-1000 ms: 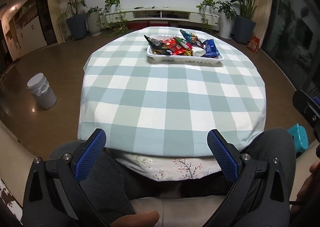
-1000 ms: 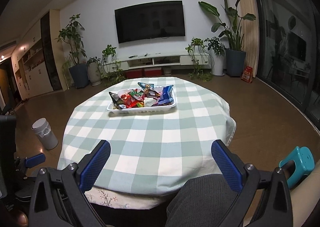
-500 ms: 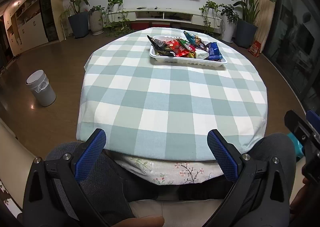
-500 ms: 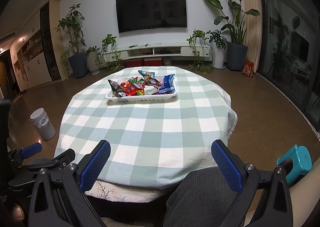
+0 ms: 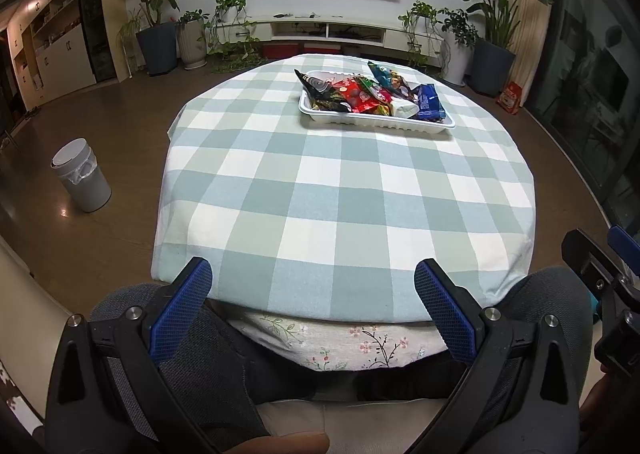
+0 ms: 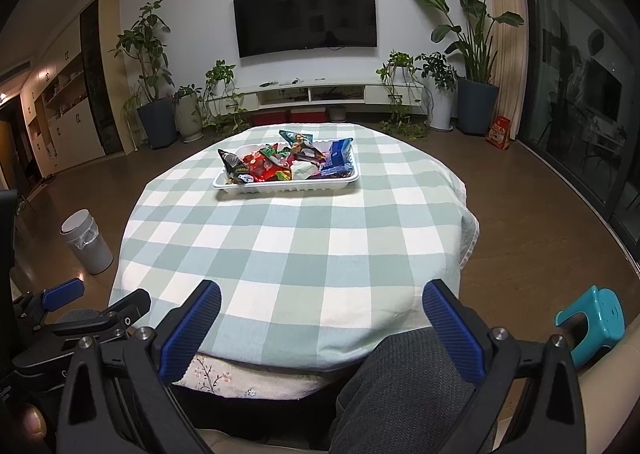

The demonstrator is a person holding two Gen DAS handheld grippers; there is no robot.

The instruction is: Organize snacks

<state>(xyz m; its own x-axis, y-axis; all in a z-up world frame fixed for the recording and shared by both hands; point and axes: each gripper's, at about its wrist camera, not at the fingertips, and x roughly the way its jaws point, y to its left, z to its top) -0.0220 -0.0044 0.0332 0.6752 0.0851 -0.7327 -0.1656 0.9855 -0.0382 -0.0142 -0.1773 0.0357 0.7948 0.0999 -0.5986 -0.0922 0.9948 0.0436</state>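
A white tray (image 5: 360,121) full of snack packets stands at the far side of the round table with the green checked cloth (image 5: 340,193); it also shows in the right wrist view (image 6: 280,185). In it lie a blue packet (image 5: 430,101), red packets (image 5: 360,95) and a dark packet (image 5: 320,87). My left gripper (image 5: 314,280) is open and empty, held over my lap at the table's near edge. My right gripper (image 6: 322,304) is open and empty, likewise at the near edge, far from the tray.
A grey bin (image 5: 82,175) stands on the floor to the left of the table. A teal stool (image 6: 596,318) is at the right by my knee. Potted plants, a TV console and a wall TV line the far wall.
Both grippers have risen and tilted a little, so the tray and table sit lower and nearer in view. Both stay open and empty.
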